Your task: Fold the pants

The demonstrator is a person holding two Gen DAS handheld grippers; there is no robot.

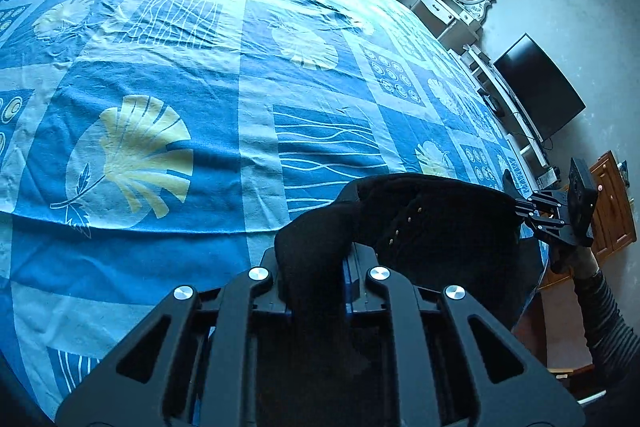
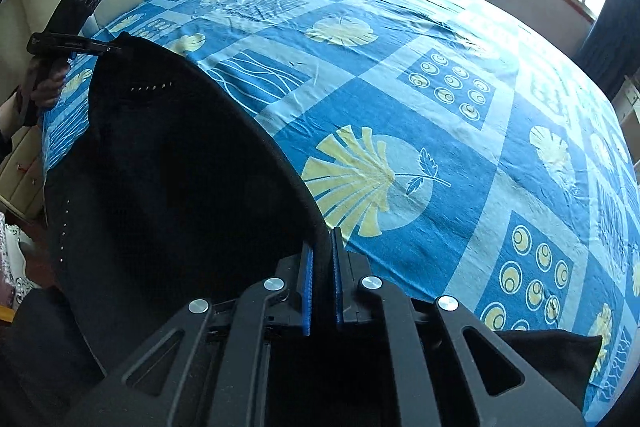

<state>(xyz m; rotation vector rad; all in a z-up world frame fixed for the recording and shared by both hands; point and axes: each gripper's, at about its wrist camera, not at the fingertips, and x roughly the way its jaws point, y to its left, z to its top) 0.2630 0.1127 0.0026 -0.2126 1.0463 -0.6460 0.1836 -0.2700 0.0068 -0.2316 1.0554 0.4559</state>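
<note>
Two claws [image 1: 316, 267] [image 2: 322, 279], one black pants [image 2: 168, 167]

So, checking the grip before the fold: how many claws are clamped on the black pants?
2. The left claw pinches one end of the pants' top edge; the right claw pinches the other end, cloth stretched between them.

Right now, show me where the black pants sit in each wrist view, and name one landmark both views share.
Left wrist view: the black pants sit bottom centre to right, stretched from the left tool to the right tool.
Right wrist view: the pants fill the lower left, clamped in the right tool, far corner held by the left tool.
Shared landmark: the blue leaf-patterned bedsheet.
</note>
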